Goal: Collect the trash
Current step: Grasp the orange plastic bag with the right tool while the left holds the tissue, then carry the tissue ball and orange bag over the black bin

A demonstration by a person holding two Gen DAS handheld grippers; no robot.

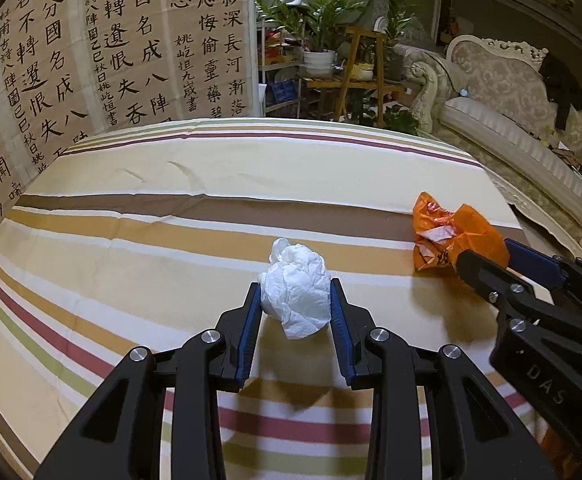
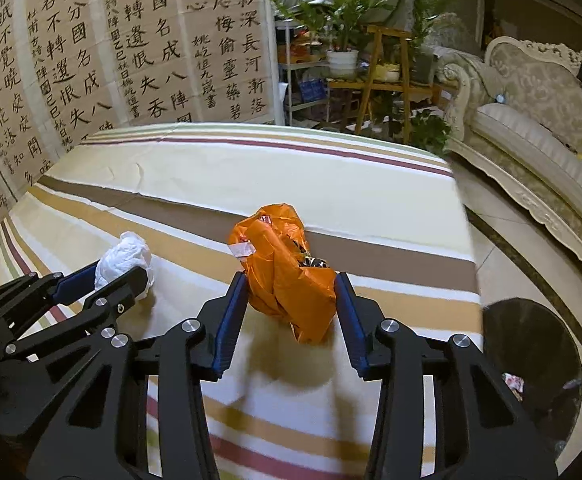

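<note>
A crumpled white paper ball point(image 1: 296, 280) sits between the blue pads of my left gripper point(image 1: 295, 300), which press it from both sides; its shadow falls on the striped tablecloth point(image 1: 151, 240) below. The right wrist view shows a crumpled orange plastic bag point(image 2: 283, 256) filling the gap of my right gripper point(image 2: 291, 296), both pads against it, shadow underneath. The two grippers stand side by side: the left gripper point(image 2: 119, 272) with the white paper ball point(image 2: 125, 256) appears at the left there, the right gripper point(image 1: 485, 252) with the orange bag point(image 1: 451, 236) at the right in the left wrist view.
A dark round bin point(image 2: 531, 360) with some scraps inside stands on the tiled floor just past the table's right edge. A pale ornate sofa point(image 2: 531, 128) is further right. Hanging calligraphy sheets point(image 1: 111, 48) close off the left; potted plants point(image 1: 323, 20) stand behind the table.
</note>
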